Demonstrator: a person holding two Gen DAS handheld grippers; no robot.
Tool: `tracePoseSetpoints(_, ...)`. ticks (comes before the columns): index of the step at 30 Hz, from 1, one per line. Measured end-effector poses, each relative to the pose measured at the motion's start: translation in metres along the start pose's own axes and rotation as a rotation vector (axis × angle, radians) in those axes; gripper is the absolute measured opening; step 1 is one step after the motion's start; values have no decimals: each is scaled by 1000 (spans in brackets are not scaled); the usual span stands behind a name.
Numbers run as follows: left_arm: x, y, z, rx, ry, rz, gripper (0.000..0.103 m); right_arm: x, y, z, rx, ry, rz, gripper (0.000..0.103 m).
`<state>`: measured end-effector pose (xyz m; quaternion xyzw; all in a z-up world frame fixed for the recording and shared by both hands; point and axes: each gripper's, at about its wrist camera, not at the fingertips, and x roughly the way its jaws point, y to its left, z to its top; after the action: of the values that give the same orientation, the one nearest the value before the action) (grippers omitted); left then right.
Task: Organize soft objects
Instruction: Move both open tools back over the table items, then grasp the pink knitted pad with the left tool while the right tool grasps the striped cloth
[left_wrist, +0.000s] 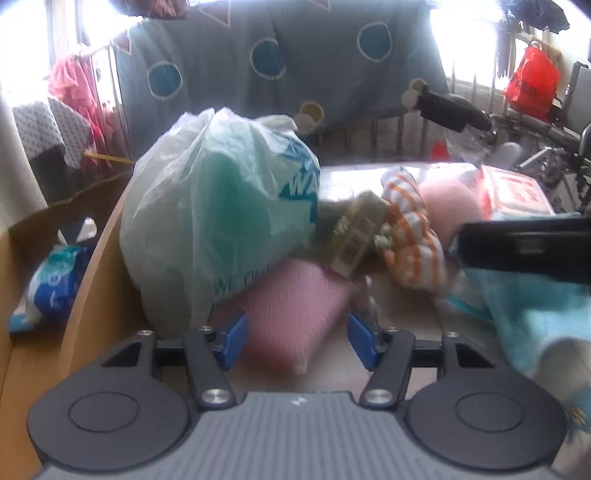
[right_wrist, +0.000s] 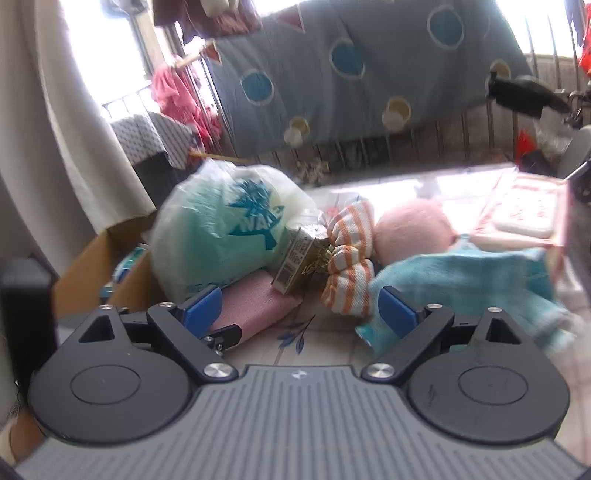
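Plastic bag (left_wrist: 218, 206) bulges with something green inside; left gripper (left_wrist: 297, 341) and right gripper (right_wrist: 299, 312) both gape empty

A pink pad (left_wrist: 295, 314) lies flat, tucked under the bulging plastic bag (left_wrist: 218, 206). Right of the bag, a crumpled orange-striped cloth (left_wrist: 410, 236), then a round pink plush (left_wrist: 447, 206), perhaps a ball. A rumpled turquoise towel (right_wrist: 461, 284) lies farthest right.
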<state>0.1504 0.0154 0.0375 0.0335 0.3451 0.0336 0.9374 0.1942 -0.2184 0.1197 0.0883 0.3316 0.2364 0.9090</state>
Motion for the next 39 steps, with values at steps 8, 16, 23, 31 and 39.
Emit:
tracePoseSetpoints(8, 40, 6, 8, -55, 11, 29, 67, 88, -10, 13, 2, 89, -159, 69)
tracePoseSetpoints(16, 42, 4, 3, -12, 55, 49, 72, 119, -12, -1, 40, 147, -152, 39)
tracePoseSetpoints(23, 1, 2, -23, 37, 111, -4, 71, 93, 5, -29, 49, 230, -9, 39)
tracePoseSetpoints(31, -63, 10, -61, 40, 171, -138, 69, 45, 5, -64, 100, 269, 50, 40)
tracePoseSetpoints(39, -103, 16, -69, 51, 111, -135, 92, -4, 7, -92, 145, 279, 70, 44)
